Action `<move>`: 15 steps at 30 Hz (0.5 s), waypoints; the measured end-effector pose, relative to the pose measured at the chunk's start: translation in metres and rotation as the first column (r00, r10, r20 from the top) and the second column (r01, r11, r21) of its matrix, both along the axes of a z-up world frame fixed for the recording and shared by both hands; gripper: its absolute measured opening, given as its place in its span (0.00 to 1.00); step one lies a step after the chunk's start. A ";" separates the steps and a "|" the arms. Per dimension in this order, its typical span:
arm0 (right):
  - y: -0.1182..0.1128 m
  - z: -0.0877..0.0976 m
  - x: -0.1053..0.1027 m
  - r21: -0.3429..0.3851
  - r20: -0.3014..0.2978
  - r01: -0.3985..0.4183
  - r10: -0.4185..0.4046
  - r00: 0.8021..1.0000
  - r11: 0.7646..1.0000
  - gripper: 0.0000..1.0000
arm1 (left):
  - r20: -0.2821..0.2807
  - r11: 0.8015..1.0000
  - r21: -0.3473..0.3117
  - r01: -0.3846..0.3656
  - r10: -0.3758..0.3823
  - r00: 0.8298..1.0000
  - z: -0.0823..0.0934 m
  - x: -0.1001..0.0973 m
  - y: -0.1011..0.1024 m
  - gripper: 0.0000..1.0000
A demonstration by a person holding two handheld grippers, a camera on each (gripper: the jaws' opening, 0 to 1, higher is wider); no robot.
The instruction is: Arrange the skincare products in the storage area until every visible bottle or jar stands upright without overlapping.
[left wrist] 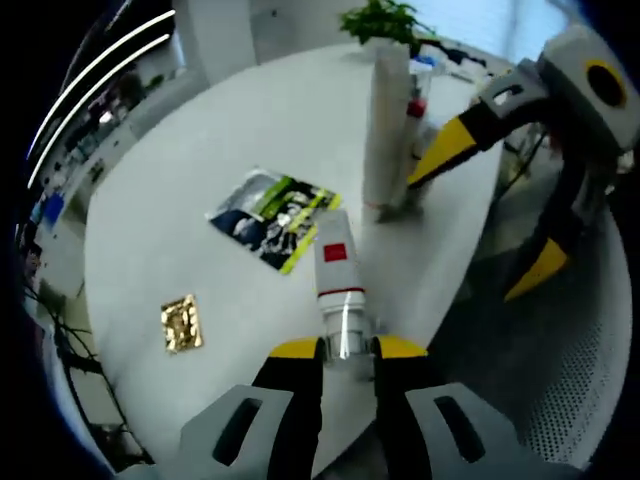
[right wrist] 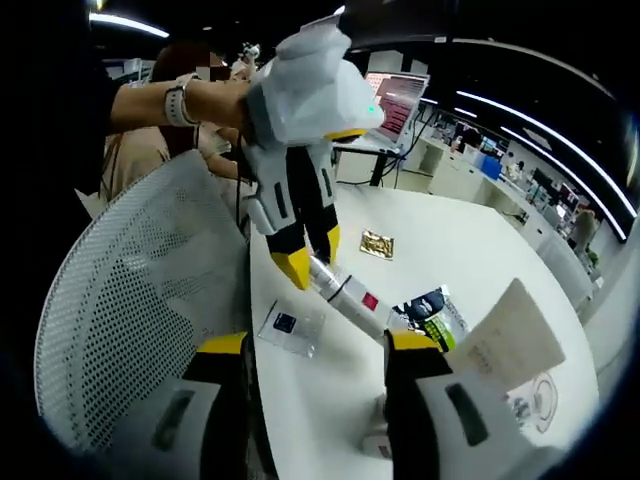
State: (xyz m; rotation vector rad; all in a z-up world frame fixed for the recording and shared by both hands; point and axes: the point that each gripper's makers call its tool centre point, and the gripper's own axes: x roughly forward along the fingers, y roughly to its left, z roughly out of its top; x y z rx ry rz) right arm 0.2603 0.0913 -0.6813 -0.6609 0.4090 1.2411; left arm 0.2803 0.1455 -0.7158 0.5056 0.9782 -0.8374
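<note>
- between the yellow-tipped jaws of the left gripper (left wrist: 347, 347) a white tube (left wrist: 337, 270) with a red square label is clamped at its capped end, and it is seen lying flat along the white table (left wrist: 180, 180) rather than standing.
- in the right gripper view the same tube (right wrist: 352, 293) is shown slanting across the table edge, held from above by the left gripper (right wrist: 312, 262).
- further along the table a tall white tube (left wrist: 385, 130) is seen upright, with smaller products crowded just behind it; whether these touch one another cannot be told.
- the right gripper (left wrist: 485, 210) is seen beside that tall tube with its jaws spread wide and nothing between them; in its own view the right gripper (right wrist: 315, 350) is likewise gaping.
- a printed sachet (left wrist: 275, 215) and a gold foil packet (left wrist: 181, 323) are left lying flat on the table, and a clear packet (right wrist: 290, 327) is seen near the edge.
- the task is judged partly done: one tall tube stands, while the held tube is yet to be raised upright and set apart from the others.
</note>
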 end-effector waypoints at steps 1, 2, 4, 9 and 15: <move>0.001 -0.002 0.001 -0.008 0.005 -0.007 0.007 1.000 1.000 0.51 | -0.008 1.000 0.008 0.014 -0.014 1.000 0.001 -0.003 -0.001 0.14; 0.002 -0.004 0.002 -0.023 0.017 -0.012 0.012 1.000 1.000 0.51 | -0.007 0.999 0.021 0.041 -0.041 0.999 0.002 -0.005 -0.002 0.14; 0.001 -0.007 0.006 -0.057 0.053 -0.021 0.024 0.998 0.998 0.50 | -0.024 0.998 0.032 0.060 -0.059 0.998 0.003 -0.009 -0.005 0.14; 0.003 -0.016 0.010 -0.085 0.089 -0.039 0.047 0.995 0.996 0.46 | -0.058 0.989 0.060 0.136 -0.133 0.989 0.008 -0.021 -0.011 0.14; 0.002 -0.026 0.011 -0.147 0.142 -0.071 0.092 0.986 0.987 0.41 | -0.117 0.968 0.087 0.236 -0.225 0.967 0.016 -0.033 -0.018 0.14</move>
